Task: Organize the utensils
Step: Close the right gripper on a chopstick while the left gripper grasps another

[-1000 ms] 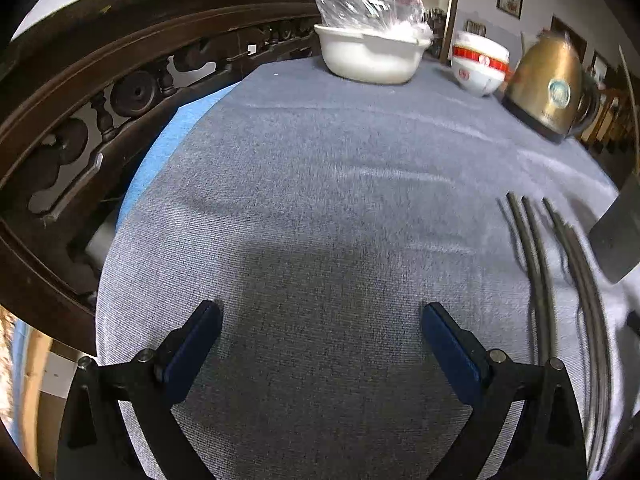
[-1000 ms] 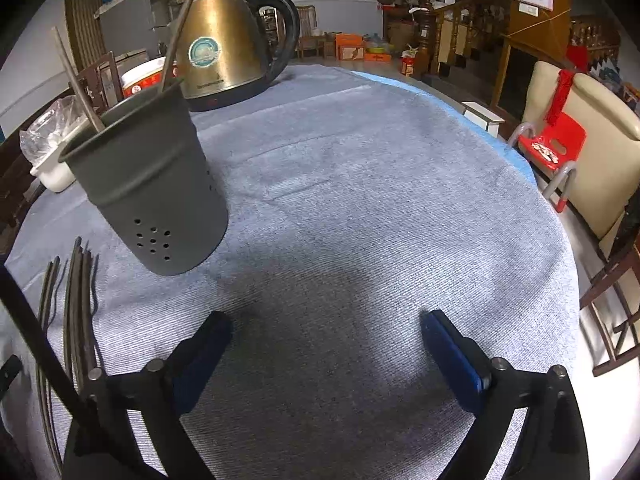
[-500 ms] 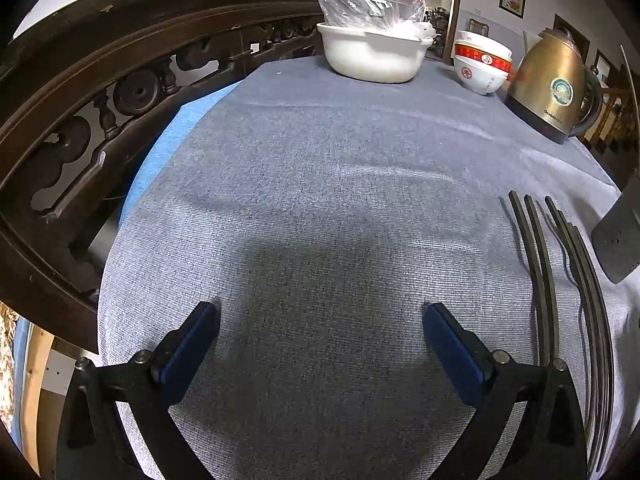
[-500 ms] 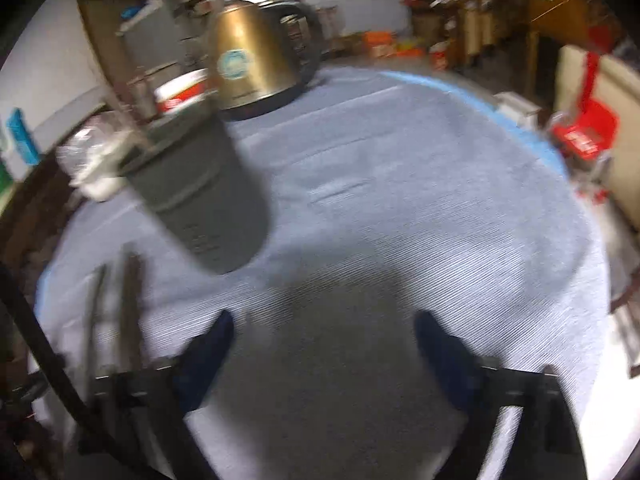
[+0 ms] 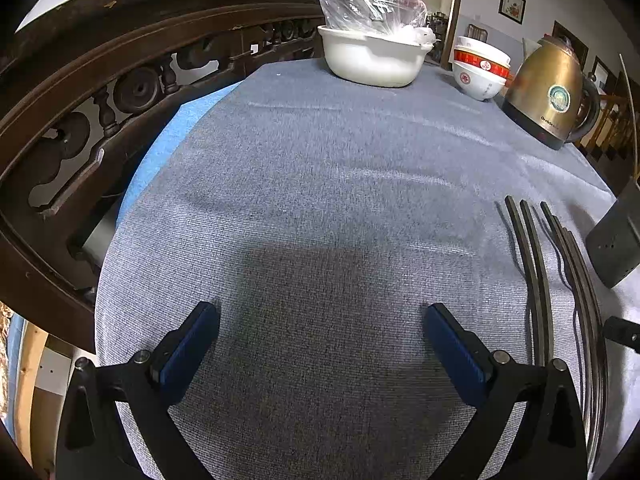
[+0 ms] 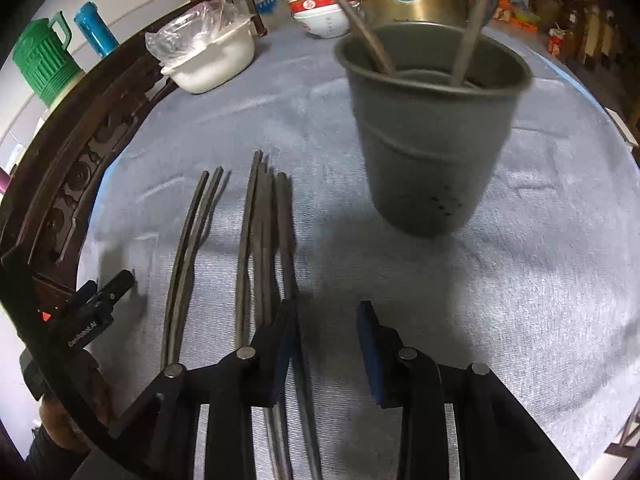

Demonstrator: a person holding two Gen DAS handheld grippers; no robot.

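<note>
Chopsticks (image 6: 262,240) seemingly underlie right gripper (image 6: 326,344); holder (image 6: 434,132) stands near.

Gold kettle (image 5: 548,96), white basin (image 5: 372,60), stacked bowls (image 5: 480,68)

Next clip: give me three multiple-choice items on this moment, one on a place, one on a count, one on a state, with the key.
1. Where does the grey holder stand relative to the loose chopsticks in the right wrist view?
A. right of them
B. left of them
C. on top of them

2. How many chopsticks stand in the holder?
A. none
B. two
C. five

3. How are the left tongs?
A. shut on a chopstick
B. open, holding nothing
C. shut on the kettle

Key: A, the holder sits right of the bundle; B, two sticks lean out over its rim; B, the pads stand wide apart over bare cloth.
</note>
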